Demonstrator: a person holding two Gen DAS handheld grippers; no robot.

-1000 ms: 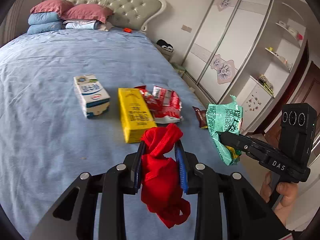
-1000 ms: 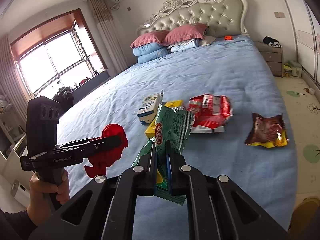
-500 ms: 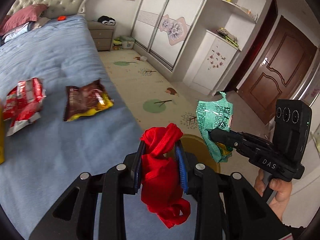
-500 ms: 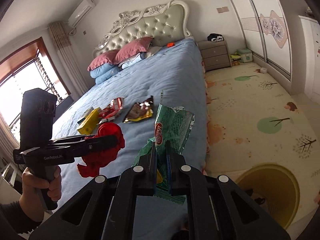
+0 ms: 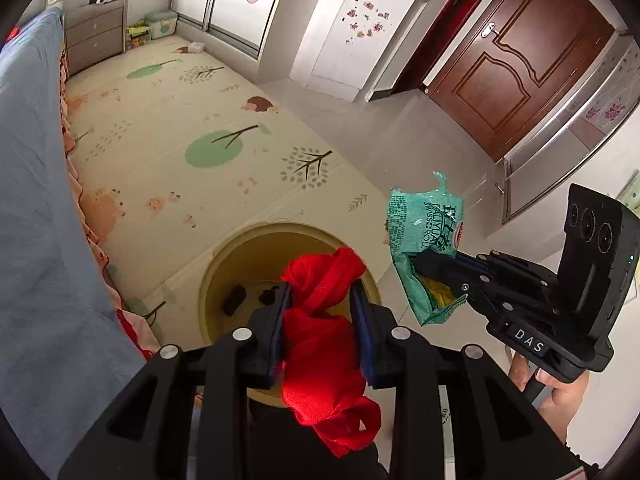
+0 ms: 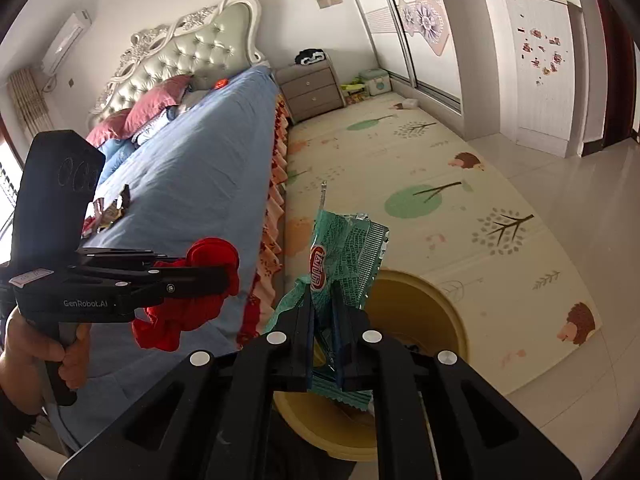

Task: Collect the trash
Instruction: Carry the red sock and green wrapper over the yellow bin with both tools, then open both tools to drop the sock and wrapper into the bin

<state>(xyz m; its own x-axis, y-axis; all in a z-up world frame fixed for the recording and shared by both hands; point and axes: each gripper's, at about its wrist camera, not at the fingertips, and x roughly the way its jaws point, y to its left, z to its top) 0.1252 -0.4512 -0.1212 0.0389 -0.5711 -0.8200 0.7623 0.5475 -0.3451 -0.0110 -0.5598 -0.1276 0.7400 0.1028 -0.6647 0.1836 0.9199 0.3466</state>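
Left gripper (image 5: pixel 320 320) pinches red bag (image 5: pixel 324 344), soft, limp, light, held mid-bunch, directly over bin (image 5: pixel 224 256). Right gripper (image 6: pixel 324 344) clamps green wrapper (image 6: pixel 348 248), crinkly, slick, held at lower edge, beside bin rim. More wrappers (image 6: pixel 112 208) on bed (image 6: pixel 192 168), beyond bin.

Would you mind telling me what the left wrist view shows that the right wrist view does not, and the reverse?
Only the left wrist view shows the brown door and dark scraps inside the bin. Only the right wrist view shows the headboard, pillows and a wrapper on the bed. Both show the yellow bin, the red bag in the left tool, the green wrapper in the right tool, and the play mat.
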